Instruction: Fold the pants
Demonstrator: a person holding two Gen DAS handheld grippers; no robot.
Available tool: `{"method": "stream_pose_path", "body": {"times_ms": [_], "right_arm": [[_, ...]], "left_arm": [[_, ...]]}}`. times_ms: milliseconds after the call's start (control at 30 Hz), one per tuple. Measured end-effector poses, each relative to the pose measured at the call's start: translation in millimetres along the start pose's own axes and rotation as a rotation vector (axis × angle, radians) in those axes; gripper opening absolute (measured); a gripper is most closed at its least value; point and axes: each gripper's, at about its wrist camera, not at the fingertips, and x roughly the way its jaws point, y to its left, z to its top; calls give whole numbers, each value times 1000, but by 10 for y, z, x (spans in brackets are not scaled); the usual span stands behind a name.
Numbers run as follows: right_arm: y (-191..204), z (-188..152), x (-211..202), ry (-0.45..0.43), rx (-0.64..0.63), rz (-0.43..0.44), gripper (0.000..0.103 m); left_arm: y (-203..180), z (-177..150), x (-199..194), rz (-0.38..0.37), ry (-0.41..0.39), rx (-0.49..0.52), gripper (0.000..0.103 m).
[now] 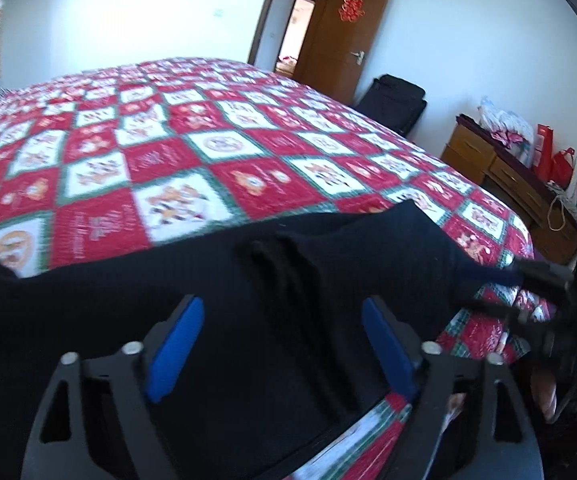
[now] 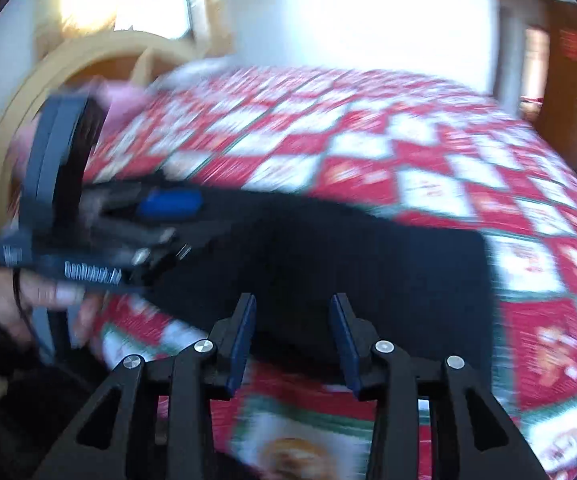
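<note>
Black pants (image 1: 248,304) lie flat near the front edge of a bed with a red, white and green patchwork quilt (image 1: 176,152). My left gripper (image 1: 282,320) is open, its blue pads spread wide just above the pants. My right gripper (image 2: 292,320) is open and empty, over the near edge of the pants (image 2: 352,264). In the left wrist view the right gripper (image 1: 544,284) is at the pants' right end. In the right wrist view the left gripper (image 2: 168,204) is at the pants' left end. Both views are blurred.
An open wooden door (image 1: 340,36) and a black suitcase (image 1: 396,104) stand at the far wall. A wooden dresser (image 1: 504,180) with red bags is right of the bed. A wooden headboard (image 2: 88,56) shows in the right wrist view.
</note>
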Motion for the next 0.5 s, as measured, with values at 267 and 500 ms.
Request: {"method": "stream_pose_path", "body": {"times_ms": [267,500], "right_arm": [[-803,-47,-226,-158,300,-141,42],[-804,-55,-274,-192,296,-129,49]], "left_arm": [[-158,67,194,24,49,-3,24],[-133,125,-24,-10,17,-19,14]]}}
